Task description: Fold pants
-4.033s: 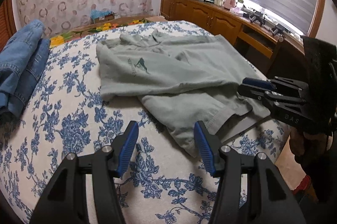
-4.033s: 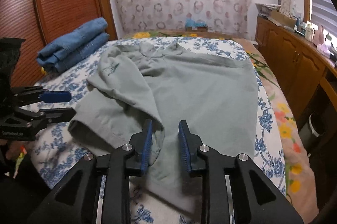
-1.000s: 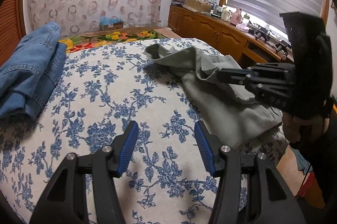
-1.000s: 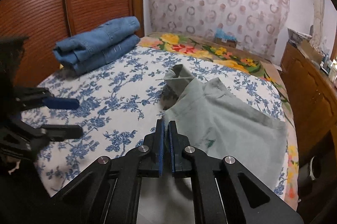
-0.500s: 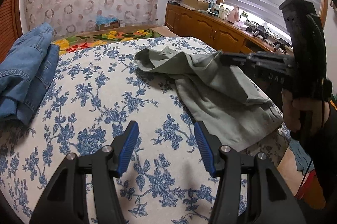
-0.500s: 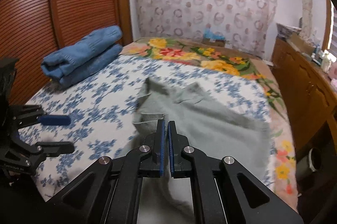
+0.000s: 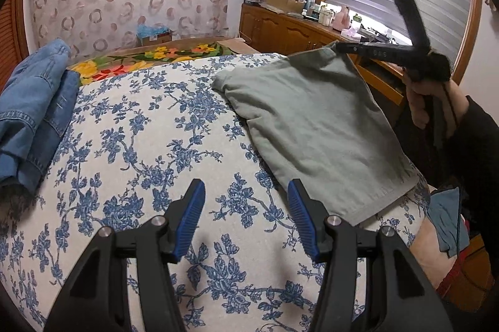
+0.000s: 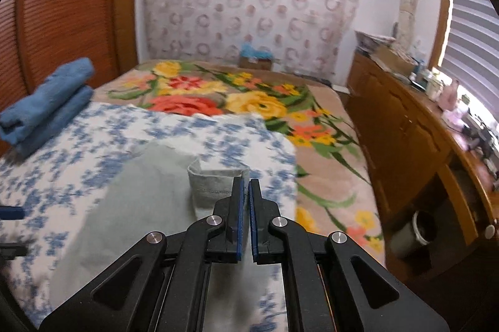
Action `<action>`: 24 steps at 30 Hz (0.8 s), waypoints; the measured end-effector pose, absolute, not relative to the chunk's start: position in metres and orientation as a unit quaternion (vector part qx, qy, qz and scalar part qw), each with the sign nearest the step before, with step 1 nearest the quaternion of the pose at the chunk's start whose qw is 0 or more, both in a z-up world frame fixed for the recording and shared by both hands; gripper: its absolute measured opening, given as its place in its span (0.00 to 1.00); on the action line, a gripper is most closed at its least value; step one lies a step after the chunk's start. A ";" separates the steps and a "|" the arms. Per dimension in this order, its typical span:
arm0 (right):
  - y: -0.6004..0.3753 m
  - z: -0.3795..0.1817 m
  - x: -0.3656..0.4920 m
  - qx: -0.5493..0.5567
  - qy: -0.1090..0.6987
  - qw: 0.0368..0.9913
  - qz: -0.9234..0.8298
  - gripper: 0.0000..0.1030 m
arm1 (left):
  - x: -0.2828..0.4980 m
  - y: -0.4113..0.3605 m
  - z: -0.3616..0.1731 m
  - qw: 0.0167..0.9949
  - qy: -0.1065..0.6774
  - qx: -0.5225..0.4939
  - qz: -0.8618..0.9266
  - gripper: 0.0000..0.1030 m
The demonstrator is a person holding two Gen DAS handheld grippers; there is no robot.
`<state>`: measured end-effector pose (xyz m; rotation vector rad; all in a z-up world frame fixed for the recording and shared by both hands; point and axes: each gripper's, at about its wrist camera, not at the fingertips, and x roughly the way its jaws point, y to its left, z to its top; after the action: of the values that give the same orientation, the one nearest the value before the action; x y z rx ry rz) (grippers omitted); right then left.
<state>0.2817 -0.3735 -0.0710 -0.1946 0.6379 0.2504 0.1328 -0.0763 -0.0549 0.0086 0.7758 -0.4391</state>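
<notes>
Grey-green pants (image 7: 312,126) lie folded on the right side of the bed, one corner lifted off the sheet. My right gripper (image 8: 246,191) is shut on that raised hem corner (image 8: 215,179); in the left wrist view it (image 7: 340,46) holds the cloth up at the far right, a hand (image 7: 433,101) around its handle. The rest of the pants (image 8: 137,197) hangs down to the sheet below it. My left gripper (image 7: 246,197) hovers open over the blue-flowered sheet (image 7: 140,144), just left of the pants' near edge, with nothing between its fingers.
Folded blue jeans (image 7: 31,110) (image 8: 46,101) lie at the bed's left edge. A bright floral blanket (image 8: 249,104) covers the far end. A wooden cabinet (image 8: 405,129) with clutter runs along the right, a bin (image 8: 418,229) on the floor beside it.
My right gripper has swung rightward and upward with the pants' corner, pulling the cloth taut and flat toward the bed's right side. My left gripper has stayed put, open.
</notes>
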 end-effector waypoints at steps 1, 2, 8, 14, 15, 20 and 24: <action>-0.378 -0.075 0.286 -0.094 0.317 0.936 0.116 0.01 | 0.133 -0.076 -0.055 0.902 0.376 0.004 -0.212 0.53; -0.381 -0.079 0.288 -0.093 0.321 0.936 0.112 0.01 | 0.133 -0.076 -0.055 0.902 0.376 0.004 -0.212 0.53; -0.390 -0.100 0.297 -0.100 0.340 0.931 0.090 0.01 | 0.134 -0.078 -0.060 0.900 0.381 0.006 -0.213 0.53; -0.398 -0.109 0.298 -0.082 0.347 0.930 0.088 0.01 | 0.133 -0.082 -0.061 0.899 0.381 0.011 -0.215 0.53; -0.398 -0.109 0.297 -0.081 0.347 0.930 0.088 0.01 | 0.133 -0.083 -0.061 0.899 0.382 0.011 -0.215 0.53; -0.401 -0.107 0.291 -0.073 0.340 0.933 0.089 0.03 | 0.136 -0.087 -0.062 0.898 0.384 0.013 -0.216 0.53; -0.403 -0.102 0.287 -0.069 0.331 0.937 0.089 0.10 | 0.136 -0.091 -0.062 0.897 0.385 0.016 -0.217 0.53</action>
<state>0.2867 -0.4033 -0.1023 -0.1400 0.6756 0.1826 0.1359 -0.0907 -0.0624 0.0325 0.7977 -0.4503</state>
